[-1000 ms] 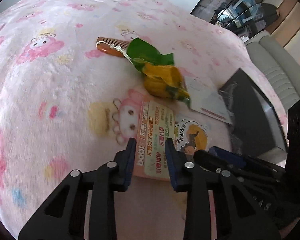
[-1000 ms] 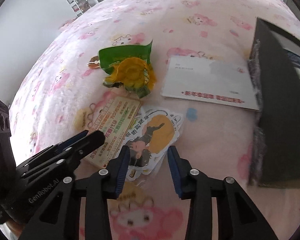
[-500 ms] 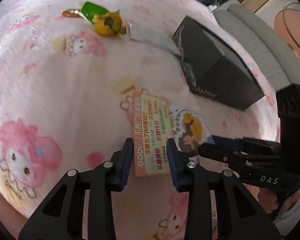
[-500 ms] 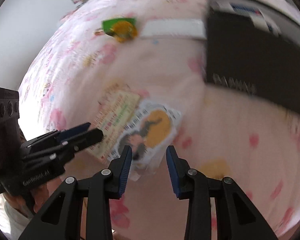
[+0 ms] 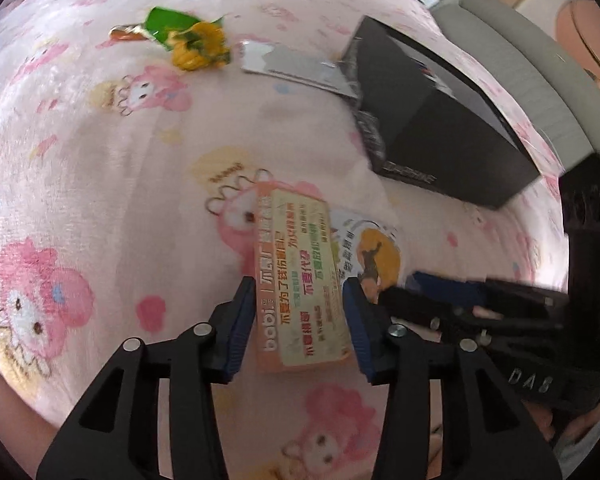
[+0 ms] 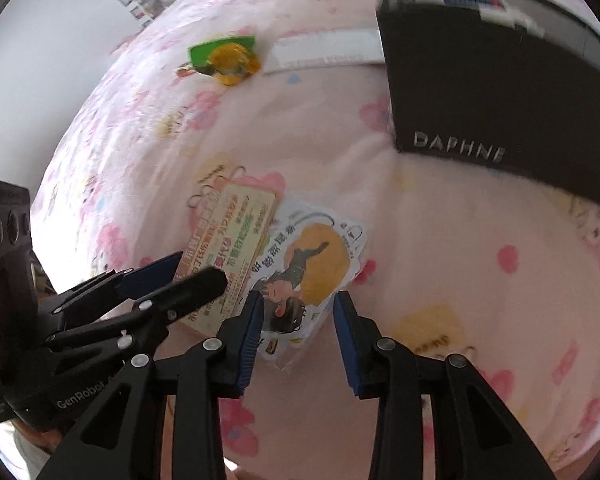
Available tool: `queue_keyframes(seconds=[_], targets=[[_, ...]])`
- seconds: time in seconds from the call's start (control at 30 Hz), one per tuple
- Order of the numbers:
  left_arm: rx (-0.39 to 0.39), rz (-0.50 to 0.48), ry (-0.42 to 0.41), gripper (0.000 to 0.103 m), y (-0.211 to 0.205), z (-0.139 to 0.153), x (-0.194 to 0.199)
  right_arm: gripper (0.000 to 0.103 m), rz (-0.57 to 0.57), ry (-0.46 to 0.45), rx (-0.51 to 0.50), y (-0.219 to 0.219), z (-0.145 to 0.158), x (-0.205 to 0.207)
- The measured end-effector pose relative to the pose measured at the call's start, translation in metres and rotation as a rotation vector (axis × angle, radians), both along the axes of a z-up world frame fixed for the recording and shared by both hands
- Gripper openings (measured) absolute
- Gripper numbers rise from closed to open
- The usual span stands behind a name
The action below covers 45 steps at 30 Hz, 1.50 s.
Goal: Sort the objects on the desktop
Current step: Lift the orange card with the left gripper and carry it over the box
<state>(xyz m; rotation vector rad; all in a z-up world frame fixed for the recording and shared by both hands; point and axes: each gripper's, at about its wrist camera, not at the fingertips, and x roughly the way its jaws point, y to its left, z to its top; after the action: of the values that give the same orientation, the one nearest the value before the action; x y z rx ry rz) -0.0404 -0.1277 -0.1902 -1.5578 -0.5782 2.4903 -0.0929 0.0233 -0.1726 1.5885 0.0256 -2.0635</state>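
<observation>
While both grippers hang over the pink cartoon-print blanket point(image 5: 100, 184), the scene sorts out as follows.

Left gripper point(image 5: 300, 312): released; its jaws have just been opening and now straddle the near end of the orange card without pressing it.

Right gripper point(image 6: 298, 322): released, jaws apart over the near end of the sticker sheet, pads not touching it.

Orange card point(image 5: 300, 276): flat on the blanket, printed with coloured characters and "bobi" along one edge; its right edge lies just beside or over the sticker sheet.

Sticker sheet point(image 6: 312, 264): white sheet with a dark figure on an orange circle, flat on the blanket, touching the card's side.

Black box point(image 6: 500, 92): beyond the two cards, well apart from them, resting on the blanket.

White envelope point(image 6: 324, 52): flat, one end against the black box.

Green and yellow wrapper point(image 5: 192, 42): far side of the blanket, near the envelope.

Left wrist view only: a grey ribbed cushion point(image 5: 520, 64) behind the box, and the right gripper seen from the side, lying low at the right.

Right wrist view only: the lettering "DAPHNE" readable on the box's front, a label on the box's top, a pale wall point(image 6: 40, 60), and the left gripper's fingers crossing the card at the left.
</observation>
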Motion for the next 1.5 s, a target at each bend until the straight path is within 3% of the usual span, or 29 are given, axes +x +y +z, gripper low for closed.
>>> queue_keyframes(seconds=[0.13,0.3,0.47,0.57,0.9,1.27,1.5], targets=[[0.01,-0.003,-0.024,0.045,0.001,-0.007,0.001,0.033,-0.027,0.01,-0.028,0.013,0.004,0.003],[-0.002,0.038,-0.06,0.045,0.001,-0.023,-0.007,0.033,-0.076,-0.034,-0.014,0.014,-0.021,-0.007],[-0.053,0.007,-0.059,0.043,0.015,-0.018,-0.006,0.035,-0.07,-0.048,-0.024,0.01,-0.033,-0.007],[-0.027,0.001,-0.055,0.041,0.016,-0.01,-0.002,0.034,-0.058,-0.027,-0.048,0.011,-0.024,-0.004],[-0.057,-0.055,0.026,0.041,0.053,0.035,-0.006,0.034,-0.117,0.054,-0.138,0.045,0.025,-0.001],[-0.032,-0.13,0.102,0.041,0.1,0.078,-0.018,0.035,-0.206,0.172,-0.189,0.098,0.089,0.0],[-0.043,-0.178,0.157,0.041,0.126,0.103,-0.028,0.035,-0.234,0.227,-0.195,0.122,0.11,0.005]])
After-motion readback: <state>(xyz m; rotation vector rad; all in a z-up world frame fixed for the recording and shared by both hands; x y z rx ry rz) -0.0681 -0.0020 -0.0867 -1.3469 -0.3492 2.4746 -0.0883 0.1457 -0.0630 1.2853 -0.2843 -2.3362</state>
